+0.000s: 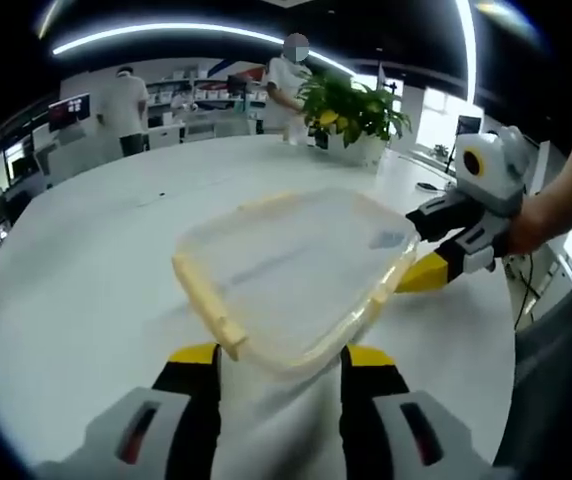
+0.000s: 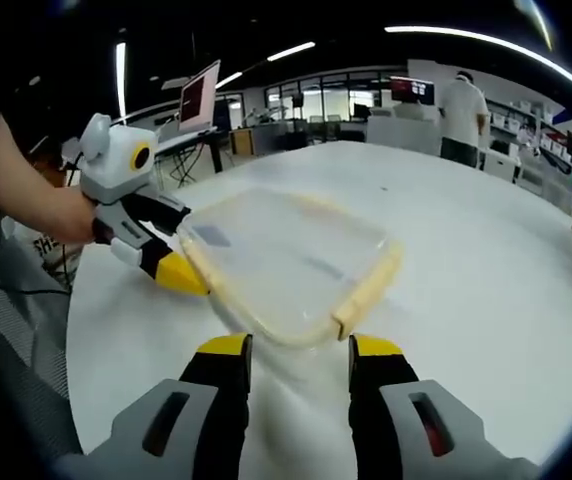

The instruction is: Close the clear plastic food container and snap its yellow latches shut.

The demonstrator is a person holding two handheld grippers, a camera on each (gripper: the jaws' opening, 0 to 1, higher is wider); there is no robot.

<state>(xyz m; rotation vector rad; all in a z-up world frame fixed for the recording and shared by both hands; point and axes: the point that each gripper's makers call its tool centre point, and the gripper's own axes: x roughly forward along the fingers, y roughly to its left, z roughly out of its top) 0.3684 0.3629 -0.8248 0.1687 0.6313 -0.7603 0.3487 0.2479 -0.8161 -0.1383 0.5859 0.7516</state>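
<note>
on a wide white table (image 1: pixel 96 270) in an open-plan office: ceiling strip lights, desks and monitors along the far walls. left gripper view shows a potted green plant (image 1: pixel 351 112) at the table's far edge, with two people standing beyond the table; right gripper view shows one person standing at the far right and a monitor (image 2: pixel 198 97) at far left.

clear plastic food container (image 1: pixel 296 275) sits flat on the table, lid (image 2: pixel 286 255) on top. it is roughly rectangular with rounded corners. in left gripper view its long axis runs from near-left to far-right, one corner pointing toward the camera. yellow latches show along its edges: one (image 1: pixel 209 305) on the near-left edge in left gripper view, one (image 2: pixel 368 285) on the near-right edge in right gripper view. whether either latch is snapped down cannot be told.

left gripper (image 1: pixel 278 365): jaws apart, nothing between them, yellow tips just short of the container's near corner; contact cannot be told. in right gripper view it (image 2: pixel 161 255) comes in from the left, held by a hand (image 2: pixel 61 215), its yellow tip at the container's left edge.

right gripper (image 2: pixel 291 358): jaws apart, nothing held, the container's near edge just beyond the tips. in left gripper view it (image 1: pixel 436 255) enters from the right, a yellow tip against the container's right edge.
</note>
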